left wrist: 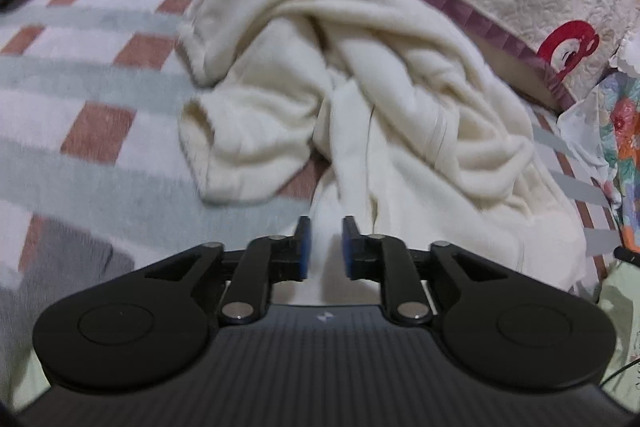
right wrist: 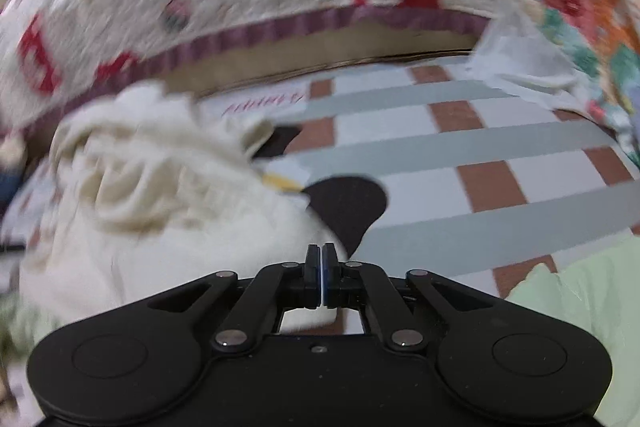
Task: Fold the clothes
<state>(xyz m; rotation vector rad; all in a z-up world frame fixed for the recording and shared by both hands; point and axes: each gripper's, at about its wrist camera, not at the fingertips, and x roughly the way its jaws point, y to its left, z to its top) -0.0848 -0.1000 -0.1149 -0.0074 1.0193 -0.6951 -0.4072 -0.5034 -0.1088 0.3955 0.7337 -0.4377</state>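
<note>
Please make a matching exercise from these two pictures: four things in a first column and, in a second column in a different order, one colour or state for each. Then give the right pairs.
Column 1
1. cream garment
2. left gripper
3. right gripper
4. checked bed cover

Column 2
A. jaws nearly closed, only a thin gap between them
B. white, grey-green and brown squares and stripes
C. crumpled in a heap, not yet folded
D. jaws apart, with cream cloth seen in the gap

Right pairs: 1-C, 2-D, 3-A, 4-B
</note>
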